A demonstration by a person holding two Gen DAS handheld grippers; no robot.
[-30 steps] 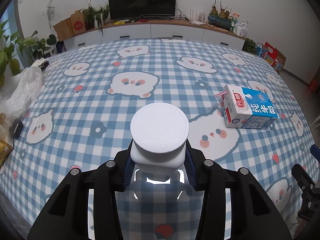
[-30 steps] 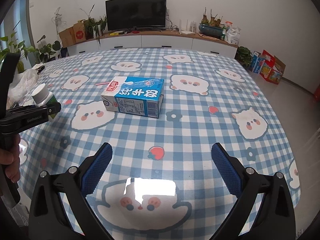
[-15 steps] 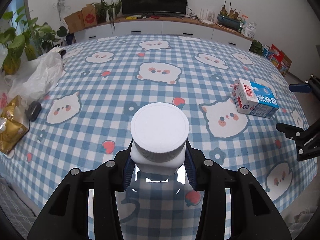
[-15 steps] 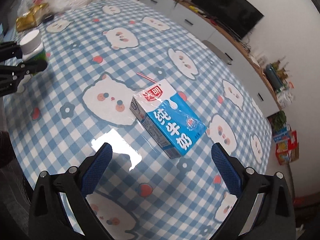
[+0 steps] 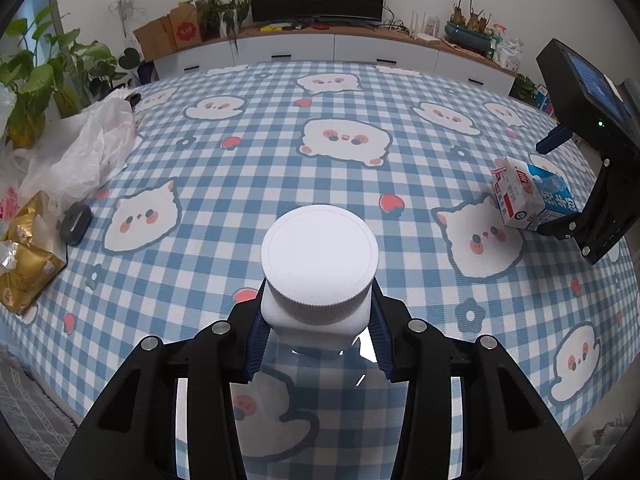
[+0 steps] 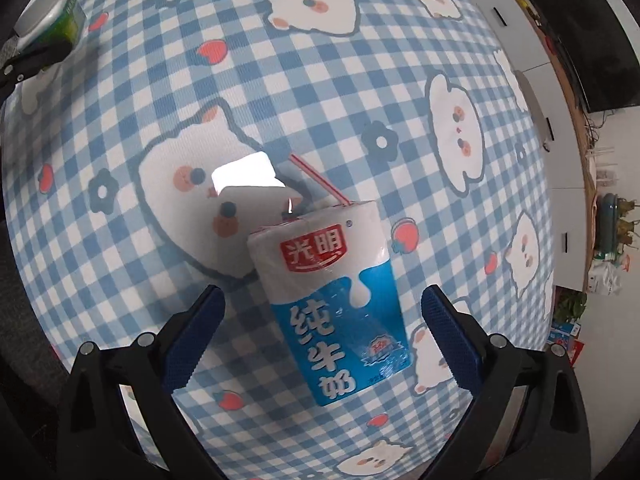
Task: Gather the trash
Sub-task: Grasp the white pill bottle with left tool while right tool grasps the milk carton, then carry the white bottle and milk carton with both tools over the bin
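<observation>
The left wrist view is showing what the right one cannot: the left gripper [image 5: 318,336] is clenching a white-capped bottle [image 5: 319,260] between its blue pads, with the cap filling the middle of the picture and hiding the body below it. The right wrist view is catching that same bottle [image 6: 52,20] from the side at its top left corner, where a green label is showing under the cap (a detail lost in the left view). The right wrist view is also looking down on the milk carton [image 6: 332,300], which is lying flat on the checked tablecloth [image 6: 280,80] with a red-striped straw [image 6: 318,180] sticking out past its white end. The right gripper [image 6: 322,320] is hanging spread wide with the carton lying between its fingers, neither blue pad touching the carton. In the left view the carton [image 5: 532,196] is sitting near the right edge of the worktop, with the right gripper's black body [image 5: 596,152] leaning over it. Along the left edge of the worktop a crumpled plastic bag [image 5: 80,152], a gold snack bag [image 5: 24,256] and a small dark object [image 5: 76,222] are lying close together, well apart from both grippers. The middle of the cloth [image 5: 340,140] is lying open between bottle and carton, and the near edge is dropping away just below the left gripper.
</observation>
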